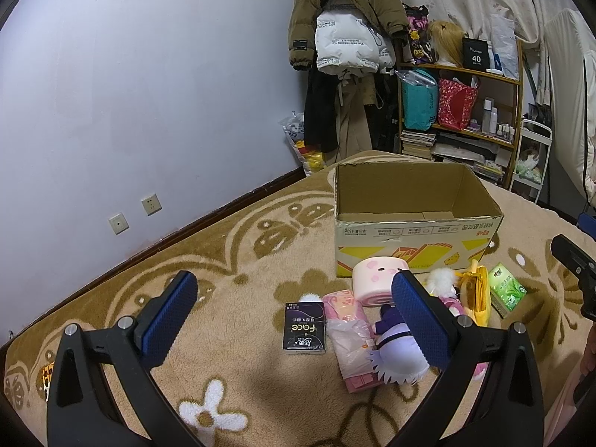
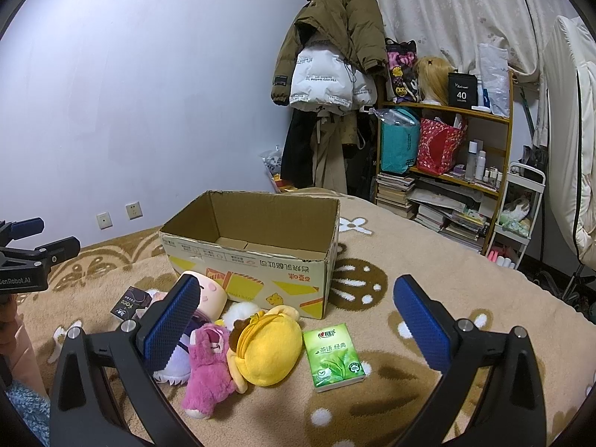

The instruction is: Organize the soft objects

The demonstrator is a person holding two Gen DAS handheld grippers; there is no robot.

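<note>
We hold both grippers above a patterned beige blanket (image 2: 428,260), and each one has its jaws spread wide with nothing between them. In front of us stands an open cardboard box (image 2: 260,260), upright, with nothing visible inside from here. The soft things lie in a loose row on the blanket just before its near wall.

Under the left gripper (image 1: 294,309) we see a black tissue pack (image 1: 304,327) lying flat in the gap between the jaws, closer to the right finger. A pink plastic-wrapped pack (image 1: 348,331) lies just beside it, and a purple and white plush (image 1: 395,350) is partly hidden behind the right finger. A pink round plush (image 1: 376,279) rests against the box.

Under the right gripper (image 2: 296,320) a magenta bear plush (image 2: 208,368), a yellow plush pouch (image 2: 268,350) and a green tissue pack (image 2: 333,357) lie between the jaws, the bear nearest the left finger, the pouch touching the bear, and the green pack apart
</note>
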